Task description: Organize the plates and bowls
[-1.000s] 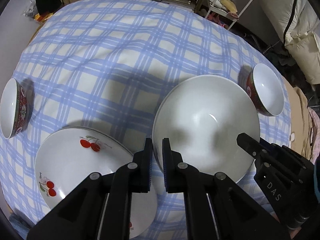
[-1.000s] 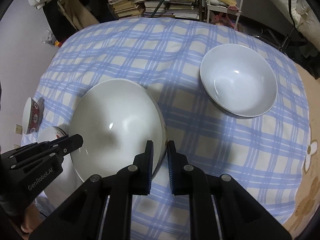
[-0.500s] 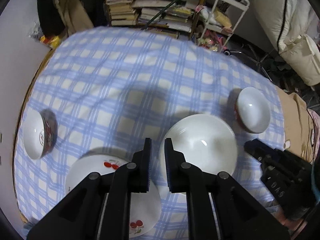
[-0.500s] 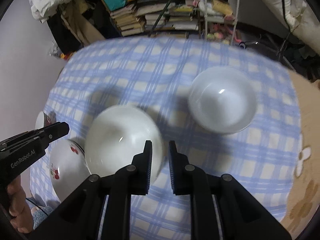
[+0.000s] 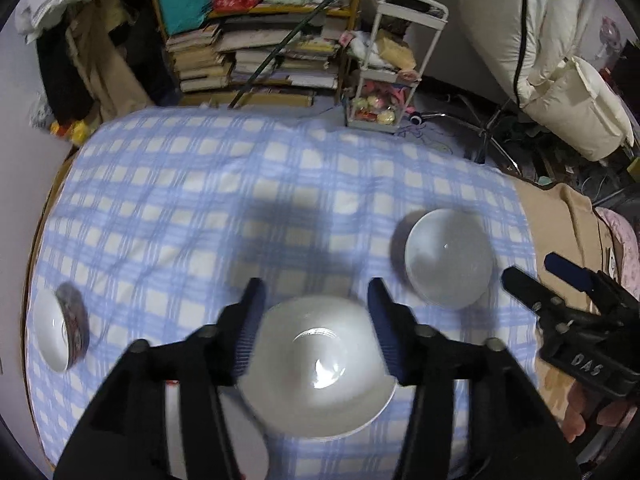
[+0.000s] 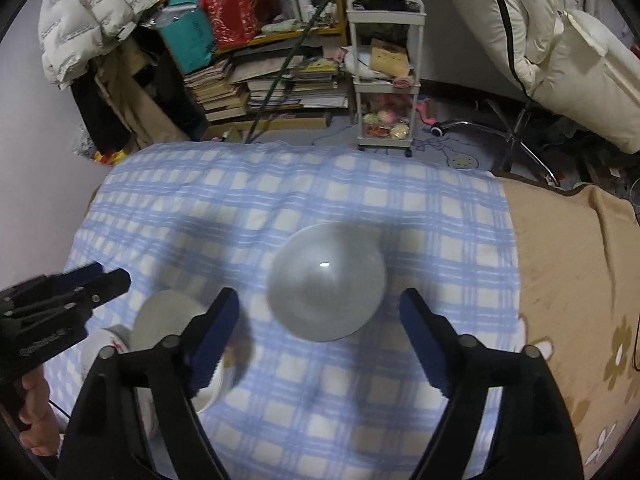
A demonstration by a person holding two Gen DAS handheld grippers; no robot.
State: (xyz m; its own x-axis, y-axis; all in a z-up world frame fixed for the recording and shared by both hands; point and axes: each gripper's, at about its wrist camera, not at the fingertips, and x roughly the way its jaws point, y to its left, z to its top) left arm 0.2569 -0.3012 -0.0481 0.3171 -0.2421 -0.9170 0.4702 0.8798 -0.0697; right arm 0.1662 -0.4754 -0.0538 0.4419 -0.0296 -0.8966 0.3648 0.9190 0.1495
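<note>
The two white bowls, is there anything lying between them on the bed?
Nothing: only bare checked cloth lies between the near bowl and far bowl, in the right wrist view.

White letters reading "DAS" stood on the black body of the right gripper; lettering on the left gripper was too blurred to read

A blue-and-white checked cloth carries a plain white bowl, a second white bowl nearer its right edge, and, at its left edge, a white-lined bowl with a dark patterned outside.
</note>
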